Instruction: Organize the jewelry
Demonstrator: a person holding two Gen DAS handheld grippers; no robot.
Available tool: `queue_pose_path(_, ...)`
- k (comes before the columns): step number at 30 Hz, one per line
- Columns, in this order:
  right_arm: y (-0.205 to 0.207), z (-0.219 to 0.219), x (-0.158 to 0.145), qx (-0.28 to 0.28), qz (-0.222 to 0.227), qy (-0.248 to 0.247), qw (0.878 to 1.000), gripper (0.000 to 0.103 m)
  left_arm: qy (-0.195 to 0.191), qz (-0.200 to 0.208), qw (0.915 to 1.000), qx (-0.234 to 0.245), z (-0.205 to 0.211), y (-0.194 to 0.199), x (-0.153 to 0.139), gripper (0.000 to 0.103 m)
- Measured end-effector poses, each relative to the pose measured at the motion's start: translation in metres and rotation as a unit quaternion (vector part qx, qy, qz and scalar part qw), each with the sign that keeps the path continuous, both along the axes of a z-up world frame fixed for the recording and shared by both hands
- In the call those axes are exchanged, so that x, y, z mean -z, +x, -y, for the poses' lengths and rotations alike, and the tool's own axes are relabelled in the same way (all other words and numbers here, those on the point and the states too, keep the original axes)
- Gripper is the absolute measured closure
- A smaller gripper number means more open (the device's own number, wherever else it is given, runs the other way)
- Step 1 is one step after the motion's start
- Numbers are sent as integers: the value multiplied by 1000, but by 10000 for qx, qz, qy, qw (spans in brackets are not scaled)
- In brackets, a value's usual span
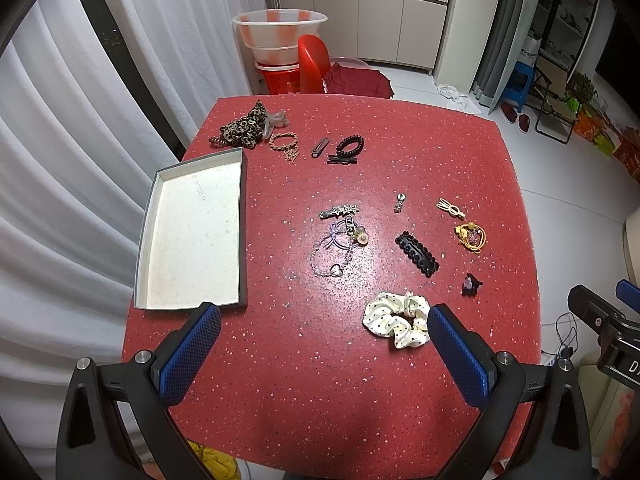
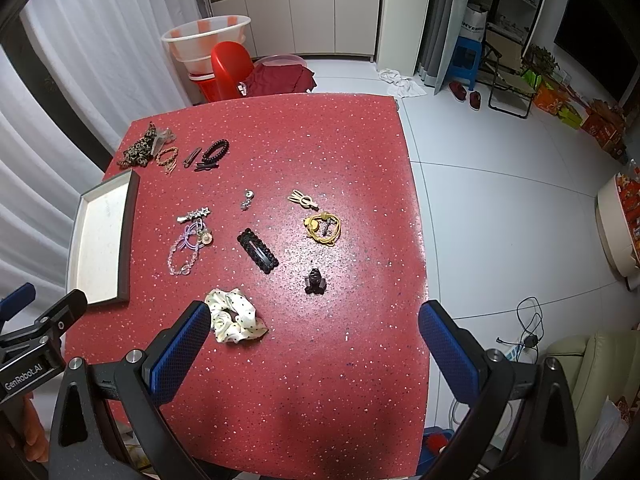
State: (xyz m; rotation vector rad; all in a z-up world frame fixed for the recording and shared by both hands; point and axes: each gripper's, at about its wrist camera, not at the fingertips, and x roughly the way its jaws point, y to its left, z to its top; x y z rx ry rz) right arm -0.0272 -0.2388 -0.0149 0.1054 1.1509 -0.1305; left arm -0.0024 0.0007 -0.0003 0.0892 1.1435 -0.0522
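Observation:
A shallow grey box (image 1: 192,236) (image 2: 102,240) with a white lining lies empty at the table's left. Scattered on the red table are a white dotted scrunchie (image 1: 398,318) (image 2: 236,316), a black beaded clip (image 1: 417,253) (image 2: 257,251), a bead bracelet with hair ties (image 1: 336,248) (image 2: 188,246), a star clip (image 1: 339,211) (image 2: 194,215), a yellow hair tie (image 1: 471,236) (image 2: 323,227), a beige clip (image 1: 451,208) (image 2: 303,200), a small dark claw clip (image 1: 471,284) (image 2: 315,281) and a small charm (image 1: 399,202) (image 2: 247,199). My left gripper (image 1: 324,344) is open and empty above the near table. My right gripper (image 2: 316,344) is open and empty too.
At the far left of the table lie a leopard scrunchie (image 1: 244,128) (image 2: 138,148), a braided tie (image 1: 284,142), a grey clip (image 1: 320,147) and a black coil tie (image 1: 349,146) (image 2: 214,152). Red chair (image 1: 314,64) and plastic tubs (image 1: 278,36) stand behind the table.

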Motion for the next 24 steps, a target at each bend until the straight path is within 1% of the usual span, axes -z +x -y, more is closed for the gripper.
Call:
queue_pose_path(19, 1, 0, 0, -3, -11, 10, 10000, 0, 5, 72, 10000, 3, 1, 0, 1, 0)
queue_pose_path(24, 0, -2, 1, 13, -32, 25, 10000, 0, -21, -2, 10000, 27, 3, -1, 4, 0)
